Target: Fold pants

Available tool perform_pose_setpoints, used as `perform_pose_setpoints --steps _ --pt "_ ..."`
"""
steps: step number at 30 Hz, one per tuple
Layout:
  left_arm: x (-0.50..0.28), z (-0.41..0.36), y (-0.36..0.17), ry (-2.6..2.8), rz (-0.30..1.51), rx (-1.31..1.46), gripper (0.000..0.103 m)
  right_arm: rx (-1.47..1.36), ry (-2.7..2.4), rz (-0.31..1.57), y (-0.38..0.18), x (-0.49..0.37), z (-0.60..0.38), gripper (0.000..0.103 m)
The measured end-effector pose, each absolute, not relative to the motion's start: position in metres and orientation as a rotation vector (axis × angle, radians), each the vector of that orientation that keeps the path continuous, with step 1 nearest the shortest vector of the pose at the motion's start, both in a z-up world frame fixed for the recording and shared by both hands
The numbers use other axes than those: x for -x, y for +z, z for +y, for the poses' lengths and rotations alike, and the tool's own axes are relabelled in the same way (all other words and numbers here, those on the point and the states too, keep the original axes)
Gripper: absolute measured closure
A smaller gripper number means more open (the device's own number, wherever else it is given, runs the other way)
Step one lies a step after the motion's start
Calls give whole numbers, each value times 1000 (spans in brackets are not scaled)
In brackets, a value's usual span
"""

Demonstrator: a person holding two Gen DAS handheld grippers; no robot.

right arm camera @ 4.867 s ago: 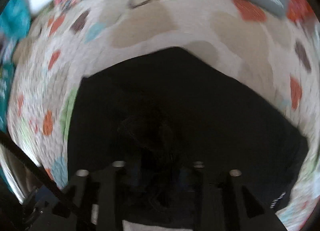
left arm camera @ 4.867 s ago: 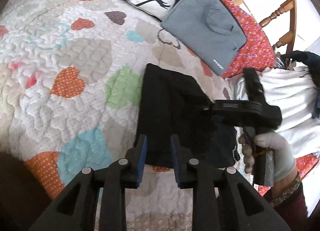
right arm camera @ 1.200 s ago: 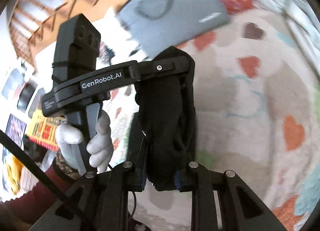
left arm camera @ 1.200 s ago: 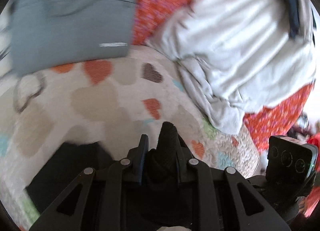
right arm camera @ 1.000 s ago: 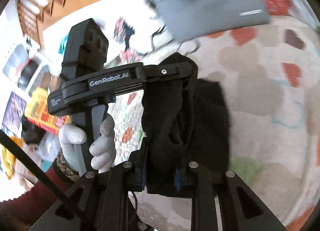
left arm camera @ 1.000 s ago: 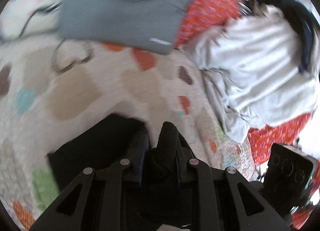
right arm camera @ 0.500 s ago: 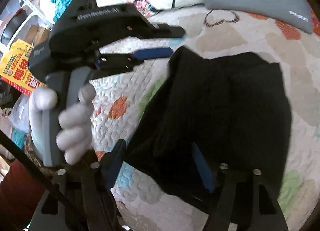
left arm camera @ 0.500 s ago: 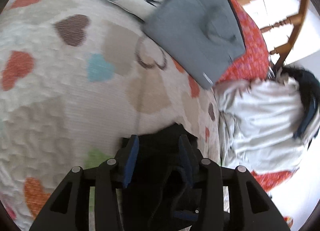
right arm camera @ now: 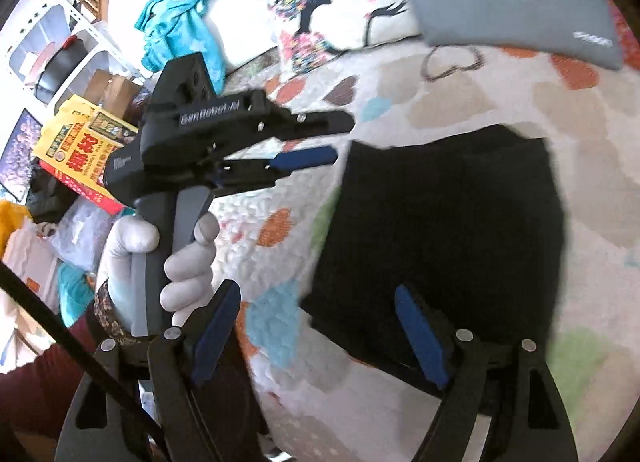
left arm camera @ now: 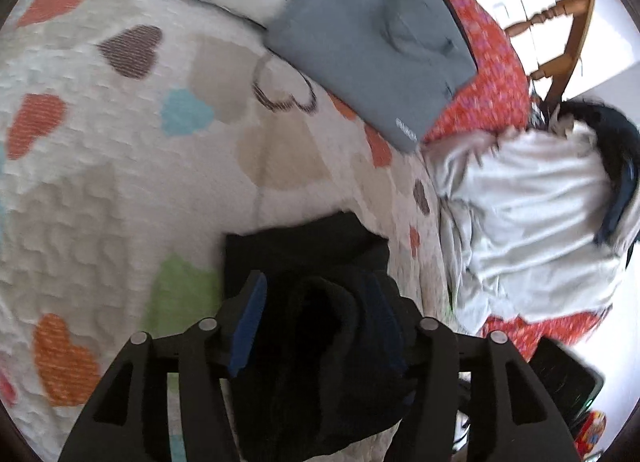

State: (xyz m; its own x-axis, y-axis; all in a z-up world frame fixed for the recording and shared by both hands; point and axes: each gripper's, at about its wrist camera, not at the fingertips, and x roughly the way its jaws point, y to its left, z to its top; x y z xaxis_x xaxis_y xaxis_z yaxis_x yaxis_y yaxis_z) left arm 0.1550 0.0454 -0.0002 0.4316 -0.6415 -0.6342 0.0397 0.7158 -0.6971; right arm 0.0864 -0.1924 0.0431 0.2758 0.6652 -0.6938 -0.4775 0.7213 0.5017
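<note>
The black pants [right arm camera: 444,229] lie folded into a compact dark rectangle on the heart-patterned quilt [left arm camera: 100,165], filling the centre right of the right wrist view and the lower centre of the left wrist view. The left gripper [left arm camera: 316,294] has its blue-padded fingers [left arm camera: 248,314] spread wide, with a bunched hump of the black fabric rising between them at the bottom of its own frame; neither pad visibly presses the cloth. In the right wrist view that same gripper appears at centre left, held by a gloved left hand [right arm camera: 160,258], its two fingers apart and pointing toward the left edge of the pants without touching them. The right gripper [right arm camera: 316,318] is also wide open at the bottom of its frame, empty, with one blue pad over the quilt and the other over the near edge of the pants. A folded grey garment [left arm camera: 372,41] lies toward the top of both frames, partly on a red floral cloth [left arm camera: 492,89]. A rumpled white garment [left arm camera: 528,221] sits at the right of the left wrist view, well apart from the pants. A white cushion with a silhouette print [right arm camera: 316,9] lies at the top of the right wrist view, with a teal cloth [right arm camera: 180,9] to its left.
</note>
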Motion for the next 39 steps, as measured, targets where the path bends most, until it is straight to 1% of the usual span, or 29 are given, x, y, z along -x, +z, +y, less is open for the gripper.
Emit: perform_pose_setpoints --steps 1,2,3,4,9,13,16,18,20,22,24,25,27,28,29,33,34,37,39 --pt "-157 37 -3 -466 1064 645 51 -212 747 1032 45 -86 -204 18" --pt "-160 29 -6 -473 1083 614 60 -218 723 1030 45 -86 -213 18" --pt "-162 22 -7 -482 1092 584 76 -224 697 1028 45 -87 -222 18" --pt "-164 15 -6 -492 1095 549 87 -235 664 1027 45 -90 -233 18" --pt "-167 14 4 -409 1057 473 87 -313 572 1022 44 -107 -268 18" --pt "-172 27 -22 -347 1072 482 83 -382 560 994 48 -134 -272 18" --pt "-166 36 -30 -364 1045 530 80 -477 592 995 44 -162 -261 18" --pt "-161 38 -31 -365 1037 537 80 -551 625 1027 35 -187 -250 18" --pt "-157 38 -31 -362 1032 537 80 -614 635 1103 15 -215 -239 18" --pt "-152 39 -32 -365 1033 533 80 -621 587 1170 -5 -237 -235 19" --pt "-147 40 -32 -355 1040 519 79 -558 478 1202 -20 -255 -236 33" --pt "-145 40 -32 -353 1040 518 78 -573 473 1217 -25 -262 -238 38" --pt "-142 42 -32 -350 1044 520 74 -589 465 1224 -23 -264 -239 38" --pt "-140 46 -32 -341 1051 534 71 -532 456 1222 -19 -264 -235 40" --pt "-139 49 -33 -331 1057 547 66 -467 448 1215 -15 -262 -229 42" --pt "-131 77 -38 -215 1087 605 67 -287 380 1113 11 -248 -222 40" --pt "-127 88 -37 -161 1095 625 71 -289 382 1085 19 -241 -227 39" --pt "-117 97 -21 -186 1039 670 71 -326 438 1030 40 -215 -239 38" --pt "-114 88 -6 -230 996 659 71 -355 480 1012 46 -195 -247 34"
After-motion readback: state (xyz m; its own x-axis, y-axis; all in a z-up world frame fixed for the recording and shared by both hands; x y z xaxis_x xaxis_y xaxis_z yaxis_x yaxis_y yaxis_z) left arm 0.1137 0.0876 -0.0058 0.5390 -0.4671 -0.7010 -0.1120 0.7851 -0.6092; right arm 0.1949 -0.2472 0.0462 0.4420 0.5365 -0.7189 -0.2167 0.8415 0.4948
